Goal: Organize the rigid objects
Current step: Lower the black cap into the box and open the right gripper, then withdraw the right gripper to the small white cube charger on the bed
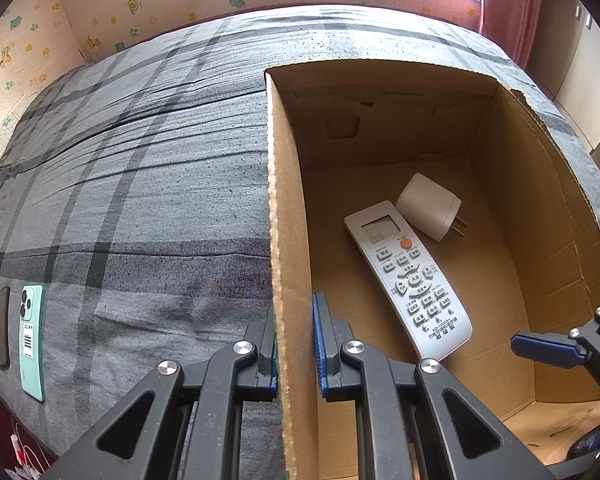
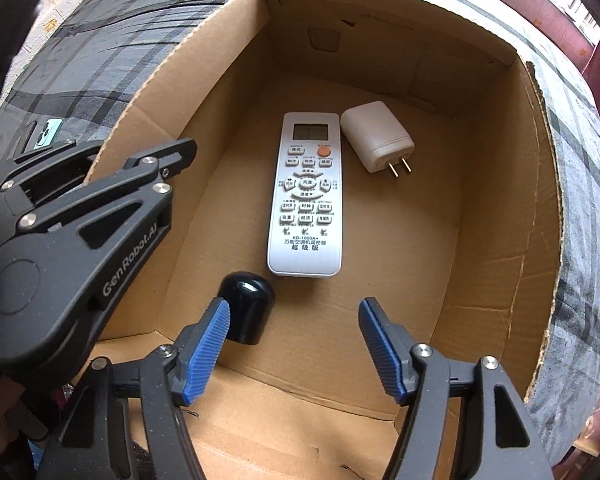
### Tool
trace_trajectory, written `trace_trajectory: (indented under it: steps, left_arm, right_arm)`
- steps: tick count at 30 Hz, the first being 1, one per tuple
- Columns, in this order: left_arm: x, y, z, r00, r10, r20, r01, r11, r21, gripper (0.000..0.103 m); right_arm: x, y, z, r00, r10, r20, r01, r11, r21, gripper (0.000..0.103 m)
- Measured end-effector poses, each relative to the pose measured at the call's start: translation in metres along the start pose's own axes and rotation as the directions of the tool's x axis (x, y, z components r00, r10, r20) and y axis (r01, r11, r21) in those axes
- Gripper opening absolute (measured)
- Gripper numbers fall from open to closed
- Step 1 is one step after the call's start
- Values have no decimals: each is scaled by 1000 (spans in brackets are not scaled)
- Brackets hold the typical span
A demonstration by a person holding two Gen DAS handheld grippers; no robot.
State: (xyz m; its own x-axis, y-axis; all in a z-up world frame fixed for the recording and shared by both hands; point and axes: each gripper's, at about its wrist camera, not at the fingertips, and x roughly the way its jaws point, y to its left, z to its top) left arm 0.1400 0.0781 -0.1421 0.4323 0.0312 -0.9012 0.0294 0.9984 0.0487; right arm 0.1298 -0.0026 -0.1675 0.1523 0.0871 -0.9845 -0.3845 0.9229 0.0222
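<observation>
An open cardboard box point(image 1: 277, 200) stands on a bed. On its floor lie a white remote control point(image 2: 306, 196), a white plug adapter point(image 2: 376, 136) and a small black rounded object point(image 2: 246, 308). My left gripper point(image 1: 296, 348) is shut on the box's left wall, one pad on each side of it. My right gripper point(image 2: 294, 312) points down into the box with its jaws wide apart and nothing between them. The black object rests on the floor just beyond its left fingertip point(image 2: 214, 332). The remote point(image 1: 408, 276) and adapter point(image 1: 430, 204) also show in the left wrist view.
A grey checked bedspread point(image 1: 140, 160) covers the bed. A mint-green phone point(image 1: 32, 340) and a dark phone point(image 1: 3, 326) lie on it, left of the box. Patterned walls, a window and a red curtain point(image 1: 508, 8) stand behind the bed.
</observation>
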Motion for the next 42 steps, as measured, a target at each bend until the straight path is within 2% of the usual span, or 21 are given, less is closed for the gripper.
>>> trace_trajectory:
  steps: [11, 17, 20, 22, 23, 33, 42]
  left_arm:
    - [0, 0, 0, 1000, 0, 0, 0, 1000, -1, 14]
    - [0, 0, 0, 1000, 3, 0, -3, 1000, 1, 14]
    - [0, -1, 0, 1000, 3, 0, -3, 1000, 0, 14]
    - [0, 0, 0, 1000, 1, -1, -1, 1000, -3, 14]
    - [-1, -1, 0, 1000, 3, -1, -3, 1000, -2, 14]
    - [-1, -1, 0, 1000, 7, -1, -7, 1000, 1, 14]
    - [-1, -3, 1, 1000, 11, -1, -11, 1000, 3, 14]
  right_arm:
    - [-38, -3, -7, 997, -43, 69, 43, 999, -5, 95]
    - [-64, -31, -7, 994, -29, 107, 24, 999, 44, 101]
    - [-72, -44, -9, 991, -31, 128, 21, 997, 76, 102]
    - [-75, -53, -10, 991, 22, 133, -35, 995, 93, 102]
    - [-78, -57, -11, 990, 23, 139, -38, 994, 103, 103]
    - [-117, -87, -26, 976, -79, 205, 45, 986, 162, 103]
    - [-136, -132, -50, 963, -166, 212, 112, 963, 246, 103]
